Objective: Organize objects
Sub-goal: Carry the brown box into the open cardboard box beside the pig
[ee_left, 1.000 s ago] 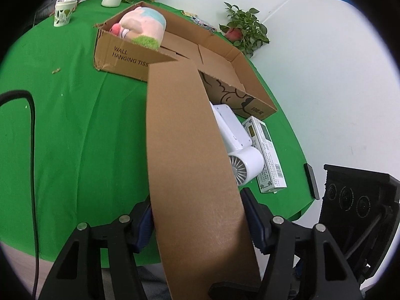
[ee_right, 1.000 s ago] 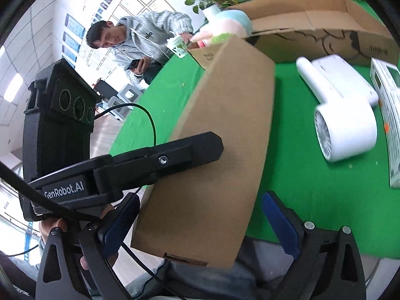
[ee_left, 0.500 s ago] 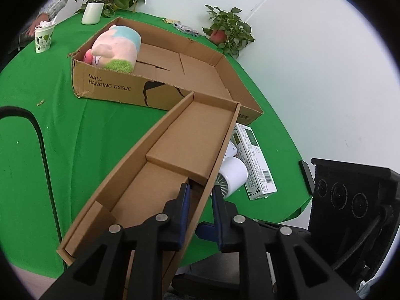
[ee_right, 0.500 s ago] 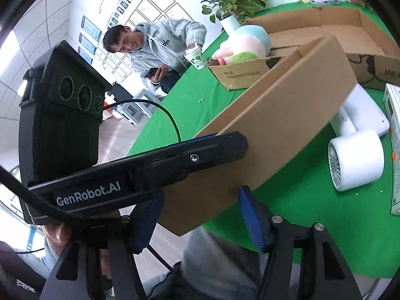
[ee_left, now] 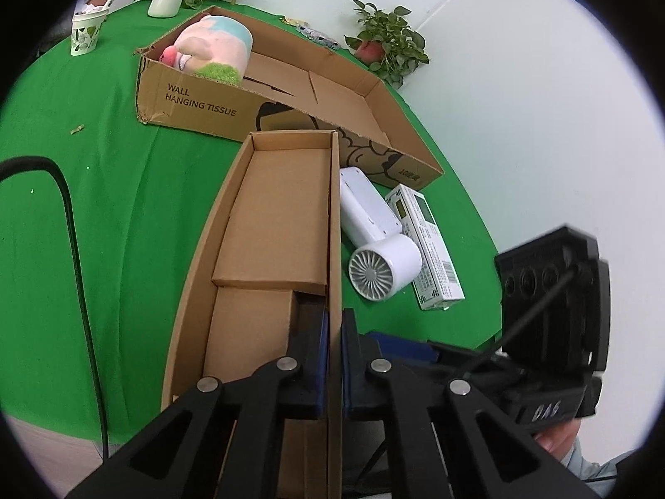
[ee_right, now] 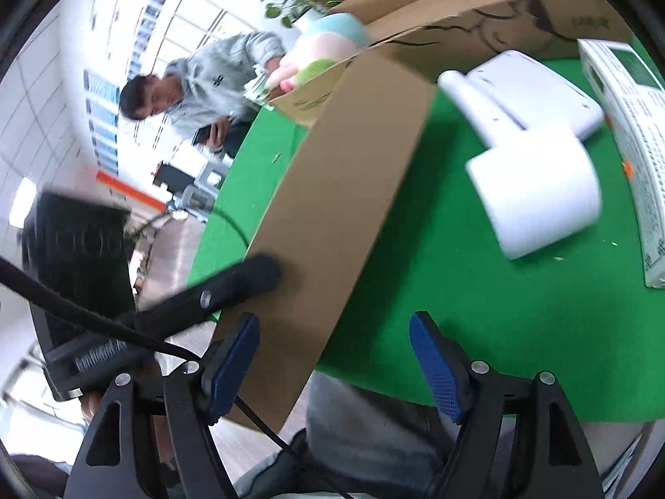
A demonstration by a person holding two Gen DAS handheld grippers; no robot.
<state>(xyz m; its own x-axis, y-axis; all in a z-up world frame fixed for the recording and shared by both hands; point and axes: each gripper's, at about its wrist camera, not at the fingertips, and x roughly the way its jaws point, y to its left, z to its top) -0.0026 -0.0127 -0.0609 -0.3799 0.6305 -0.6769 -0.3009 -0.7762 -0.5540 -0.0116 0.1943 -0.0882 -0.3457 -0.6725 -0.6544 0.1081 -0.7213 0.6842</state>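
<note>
Narrow carton: right wall pinched by left gripper jaws, long axis pointing ahead; right gripper jaws opening, just right of it.

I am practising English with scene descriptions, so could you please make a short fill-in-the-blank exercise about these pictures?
1. The left hand-held gripper is shut on one side wall of the narrow ____ box.
2. The plush toy lies inside the large box printed "WALL HANGING ____".
3. The white handheld fan lies on the ____ tablecloth.
4. The jaws of the right hand-held gripper are ____.

Missing words: cardboard; TISSUE; green; opening
</note>
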